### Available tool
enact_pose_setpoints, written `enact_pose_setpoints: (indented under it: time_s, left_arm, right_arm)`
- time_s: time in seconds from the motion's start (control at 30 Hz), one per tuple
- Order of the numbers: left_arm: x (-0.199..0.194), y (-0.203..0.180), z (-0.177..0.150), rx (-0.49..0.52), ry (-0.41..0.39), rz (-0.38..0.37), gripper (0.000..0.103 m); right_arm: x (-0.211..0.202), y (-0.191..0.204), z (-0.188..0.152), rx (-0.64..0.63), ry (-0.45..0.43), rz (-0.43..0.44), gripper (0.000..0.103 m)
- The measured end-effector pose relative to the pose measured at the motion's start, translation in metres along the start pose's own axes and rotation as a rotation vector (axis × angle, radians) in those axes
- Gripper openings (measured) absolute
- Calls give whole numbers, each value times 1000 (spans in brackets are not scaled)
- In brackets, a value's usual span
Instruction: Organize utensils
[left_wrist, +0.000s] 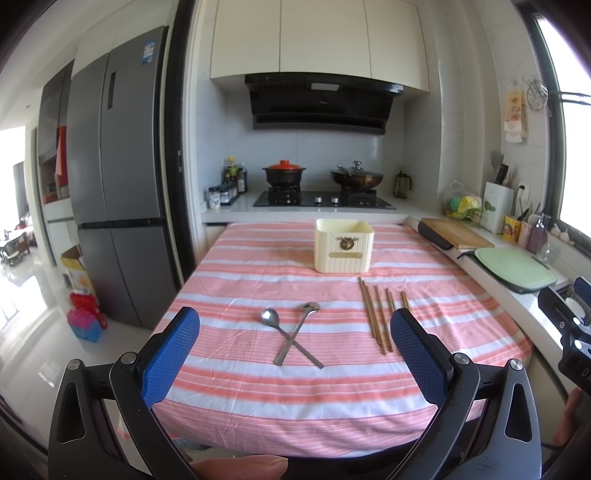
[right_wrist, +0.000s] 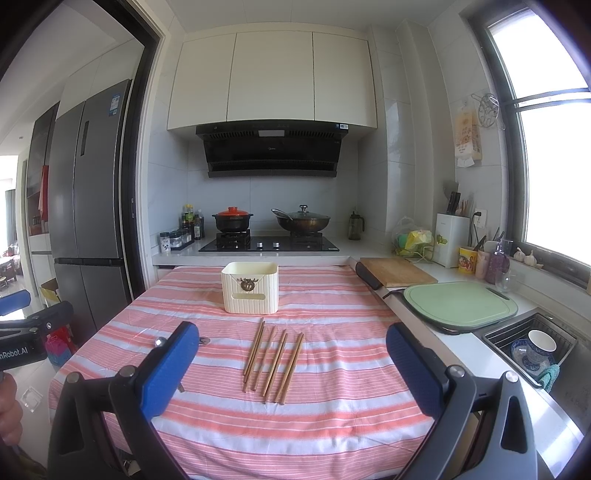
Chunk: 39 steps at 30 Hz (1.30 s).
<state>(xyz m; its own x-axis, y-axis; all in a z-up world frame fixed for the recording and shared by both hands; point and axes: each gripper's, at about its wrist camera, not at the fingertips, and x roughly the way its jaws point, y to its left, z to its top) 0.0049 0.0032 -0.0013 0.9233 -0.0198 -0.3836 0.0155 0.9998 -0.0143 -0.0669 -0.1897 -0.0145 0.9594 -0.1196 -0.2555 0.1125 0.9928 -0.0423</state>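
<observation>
Blue pads cover the fingers of both tongs, and both tongs stand wide apart with nothing between them. The left tongs (left_wrist: 295, 332) hover above the near part of the table (left_wrist: 258, 398), level and pointing toward the stove, and a fingertip of the person (left_wrist: 240, 466) shows at the bottom edge of the left wrist view. The right tongs (right_wrist: 288, 345) are held in the same pose, a little more to the right side of the table.

The table carries a cloth with pink and white stripes. Two metal spoons (left_wrist: 295, 334) lie on it crossed over each other like an X, bowls away from the camera, directly ahead of the left tongs and between its two fingers in that view. In the right wrist view the spoons are almost hidden behind the left finger. The wooden chopsticks (right_wrist: 273, 363) lie in a loose row, nearly parallel, to the right of the spoons and straight ahead of the right tongs. Neither tongs touch any utensil.

A cream ribbed container (right_wrist: 250, 292) stands upright at the far middle of the table, beyond the chopsticks and apart from them.
</observation>
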Motion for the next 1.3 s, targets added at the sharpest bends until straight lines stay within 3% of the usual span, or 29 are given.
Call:
enact_pose_setpoints:
  time_s: [0.9, 1.3]
  left_arm:
    - [8, 1, 2, 10, 20, 8, 103]
    - [31, 9, 3, -15, 49, 23, 103]
  right_arm:
    - [11, -3, 1, 7, 17, 2, 103]
    - [25, -4, 0, 15, 46, 6, 103]
